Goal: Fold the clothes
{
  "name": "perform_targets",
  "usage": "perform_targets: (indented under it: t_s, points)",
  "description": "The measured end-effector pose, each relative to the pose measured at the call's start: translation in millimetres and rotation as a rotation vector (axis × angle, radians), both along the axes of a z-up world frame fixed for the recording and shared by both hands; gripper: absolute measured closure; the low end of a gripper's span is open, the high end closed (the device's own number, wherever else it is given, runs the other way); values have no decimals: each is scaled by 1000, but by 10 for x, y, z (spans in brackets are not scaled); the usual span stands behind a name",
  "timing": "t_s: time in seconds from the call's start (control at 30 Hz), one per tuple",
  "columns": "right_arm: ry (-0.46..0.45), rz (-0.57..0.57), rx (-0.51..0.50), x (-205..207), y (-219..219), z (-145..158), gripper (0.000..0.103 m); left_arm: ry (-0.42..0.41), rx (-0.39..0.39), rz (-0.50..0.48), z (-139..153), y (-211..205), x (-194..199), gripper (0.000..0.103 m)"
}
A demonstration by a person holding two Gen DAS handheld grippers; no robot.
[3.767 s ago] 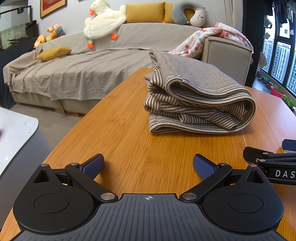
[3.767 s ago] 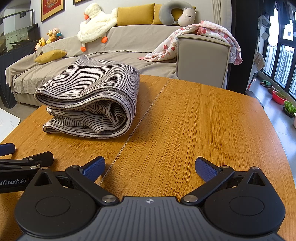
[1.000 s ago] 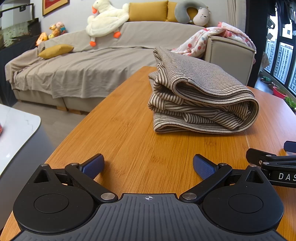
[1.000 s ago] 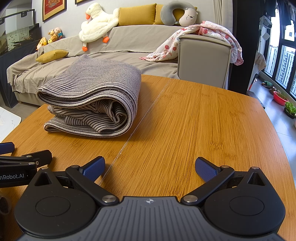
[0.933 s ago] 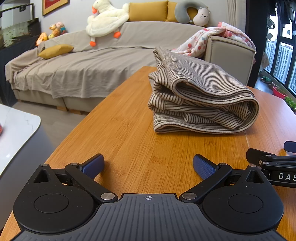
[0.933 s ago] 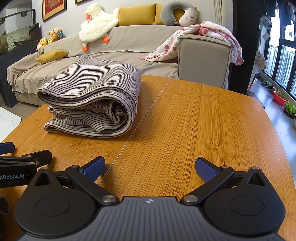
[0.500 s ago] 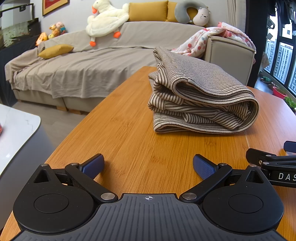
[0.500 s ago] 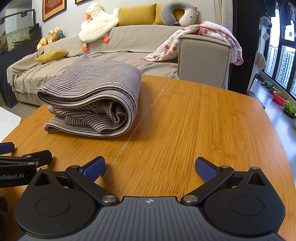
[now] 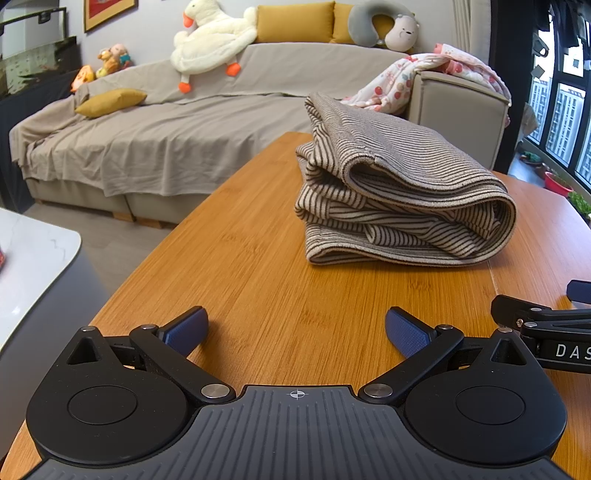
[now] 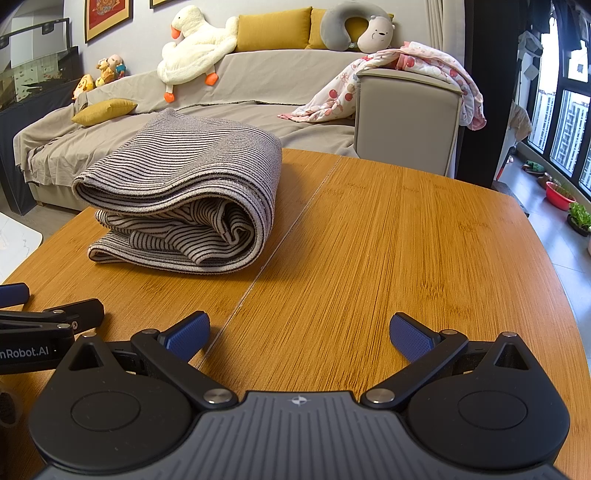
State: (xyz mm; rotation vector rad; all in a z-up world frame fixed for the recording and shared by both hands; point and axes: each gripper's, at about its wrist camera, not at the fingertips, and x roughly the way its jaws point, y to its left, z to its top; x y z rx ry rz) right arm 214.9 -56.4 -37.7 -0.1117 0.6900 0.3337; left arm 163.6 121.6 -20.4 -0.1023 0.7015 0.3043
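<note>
Behind the wooden table (image 10: 388,236) you worked at, a long sofa (image 9: 192,129) under a grey-brown cover ran along the wall, with a white goose toy (image 10: 195,37) draped over its back, yellow cushions (image 10: 273,29) and a grey neck pillow (image 10: 351,26) along the top. A floral blanket (image 10: 417,70) hung over the sofa's end panel, and tall windows (image 10: 561,118) stood off to your right.

Your left gripper (image 9: 295,328) sat low over the near edge of the table with its blue-padded fingers (image 9: 186,328) spread wide and nothing between them, only bare wood. Your right gripper (image 10: 299,332) was the same: fingers (image 10: 410,336) far apart, holding nothing, hovering just above the tabletop. The two tools lay side by side, each one's black linkage showing at the edge of the other's view.

You had the striped garment (image 9: 399,199) ahead of your left gripper and a little to its right, well clear of the fingertips. From your right gripper it (image 10: 184,199) sat ahead and to the left, just left of the seam (image 10: 291,229) that ran down the tabletop. It was folded into a thick bundle of several layers, the rounded fold facing right and the loose edges stacked on the left side, resting flat on the wood and touched by neither gripper.
</note>
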Motion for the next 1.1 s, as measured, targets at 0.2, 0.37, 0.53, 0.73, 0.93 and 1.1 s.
perform_targets:
  t_s: [0.2,0.37,0.53,0.73,0.93,1.1]
  points:
    - [1,1,0,33,18,-7,0,-1,0,0,-2,-8,-11,0]
    - [1,-2,0,65,47,-10,0,0,0,0,1,-10,-12,0]
    - [0,-2,0,56,53,-15,0,-1,0,0,2,-14,-19,0]
    - [-1,28,0,-13,35,-20,0,-1,-1,0,9,-15,-24,0]
    - [-1,29,0,-30,33,-16,0,-1,-1,0,8,-16,-27,0]
    - [-1,29,0,-37,36,-19,0,-1,-2,0,9,-24,-31,0]
